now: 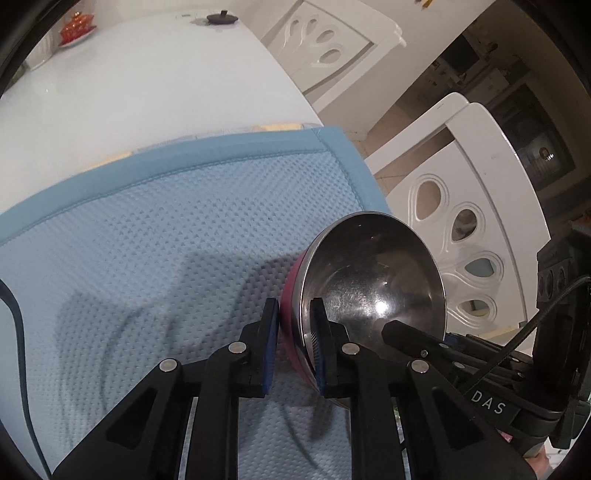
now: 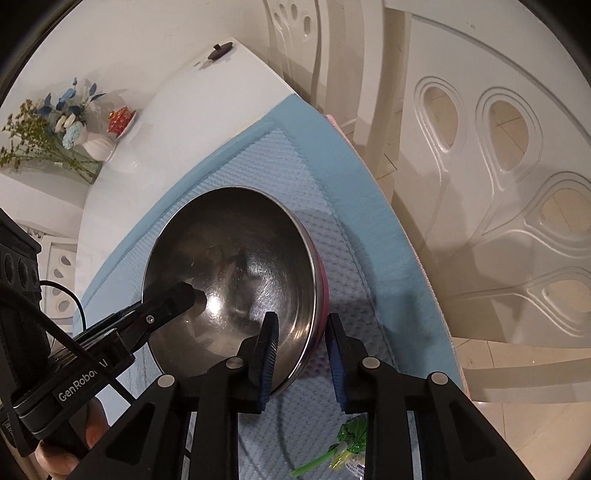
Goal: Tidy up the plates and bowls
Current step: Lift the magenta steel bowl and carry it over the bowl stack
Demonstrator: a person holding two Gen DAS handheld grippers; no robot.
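Observation:
A steel bowl [image 1: 369,280] with a pink outside sits on a light blue mat [image 1: 147,240] near the table's right edge. My left gripper [image 1: 295,332] is shut on the bowl's near wall, one pad on the pink outside and one inside. In the right wrist view the same bowl [image 2: 229,251] fills the middle. My right gripper [image 2: 301,343] is shut on its right wall, one pad inside and one outside. Each gripper shows in the other's view, with a finger [image 2: 184,297] of the left and a finger [image 1: 399,332] of the right reaching into the bowl.
The mat lies on a white table [image 1: 147,92]. White chairs [image 1: 461,221] stand close along the table's right side. A flower vase [image 2: 92,144], a red item on a dish [image 2: 120,116] and a small black lid [image 1: 221,17] are at the far end. A green wrapper [image 2: 351,439] lies on the mat.

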